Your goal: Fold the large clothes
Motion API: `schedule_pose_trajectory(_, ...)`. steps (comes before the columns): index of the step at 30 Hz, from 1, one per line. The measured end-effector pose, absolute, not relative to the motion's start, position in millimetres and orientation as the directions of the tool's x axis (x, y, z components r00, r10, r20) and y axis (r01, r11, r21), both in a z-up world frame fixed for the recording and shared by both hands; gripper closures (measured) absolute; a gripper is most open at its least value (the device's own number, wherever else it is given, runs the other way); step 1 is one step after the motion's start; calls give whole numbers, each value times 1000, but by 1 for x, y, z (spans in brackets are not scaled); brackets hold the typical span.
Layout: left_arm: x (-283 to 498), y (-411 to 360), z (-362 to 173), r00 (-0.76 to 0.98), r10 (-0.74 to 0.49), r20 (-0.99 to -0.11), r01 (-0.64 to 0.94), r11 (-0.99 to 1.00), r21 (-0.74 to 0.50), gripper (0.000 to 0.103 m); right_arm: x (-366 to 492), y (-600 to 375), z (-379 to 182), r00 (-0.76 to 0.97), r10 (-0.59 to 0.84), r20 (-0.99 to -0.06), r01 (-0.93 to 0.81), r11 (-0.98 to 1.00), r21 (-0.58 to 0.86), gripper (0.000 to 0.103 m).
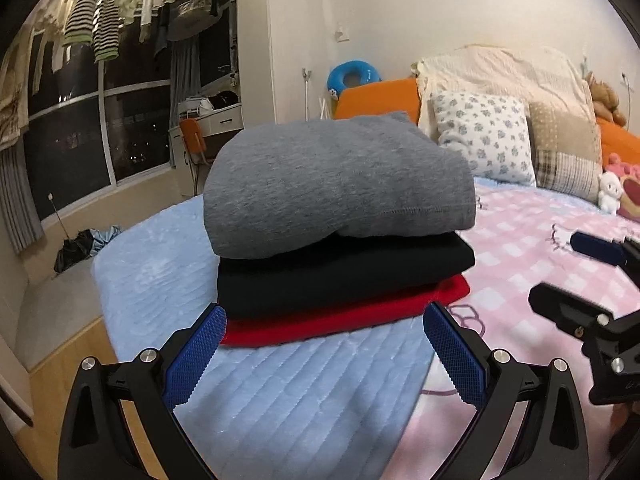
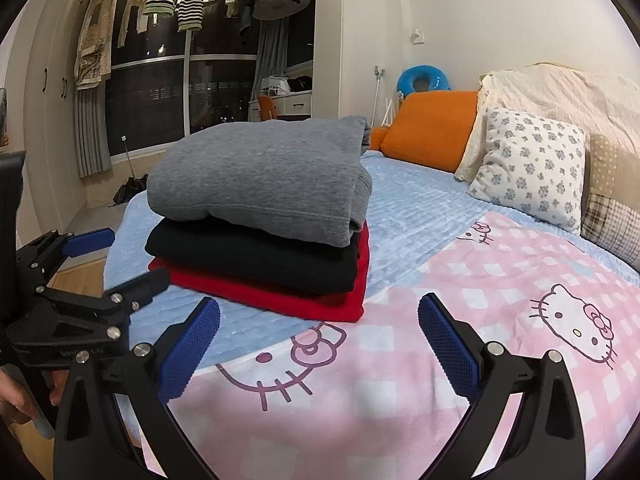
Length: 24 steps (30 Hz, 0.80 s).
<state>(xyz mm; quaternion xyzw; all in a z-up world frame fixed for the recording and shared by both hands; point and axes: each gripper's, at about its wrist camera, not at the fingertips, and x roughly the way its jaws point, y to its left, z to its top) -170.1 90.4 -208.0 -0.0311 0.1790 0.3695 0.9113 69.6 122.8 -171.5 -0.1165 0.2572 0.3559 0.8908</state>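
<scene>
A stack of three folded garments lies on the bed: a grey sweater (image 1: 336, 184) on top, a black one (image 1: 344, 276) under it and a red one (image 1: 344, 316) at the bottom. The stack also shows in the right wrist view, grey (image 2: 256, 184), black (image 2: 252, 256), red (image 2: 272, 292). My left gripper (image 1: 324, 320) is open and empty just in front of the stack. My right gripper (image 2: 318, 312) is open and empty, near the stack's front right corner. The right gripper shows at the right of the left wrist view (image 1: 576, 276), and the left gripper at the left of the right wrist view (image 2: 120, 256).
The bed has a light blue quilted pad (image 1: 280, 400) and a pink Hello Kitty sheet (image 2: 440, 360). Pillows (image 2: 528, 168), an orange cushion (image 2: 432, 128) and plush toys (image 1: 616, 192) line the head. The bed's left edge drops to a wooden floor (image 1: 60, 360). Clothes hang by the window (image 1: 104, 20).
</scene>
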Motion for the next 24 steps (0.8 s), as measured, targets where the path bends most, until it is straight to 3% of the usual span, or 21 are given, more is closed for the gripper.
schedule_pose_trajectory(3,-174,97,-210,682,640,-354,-678,735,22,3,70,122,-173,613,573,-544,-693,720,-22,5)
schedule_pose_trajectory(24,-178,98,-214,642,690,-334,-711,699,76,3,68,124,-179,595,575,-561,-706,708,-22,5)
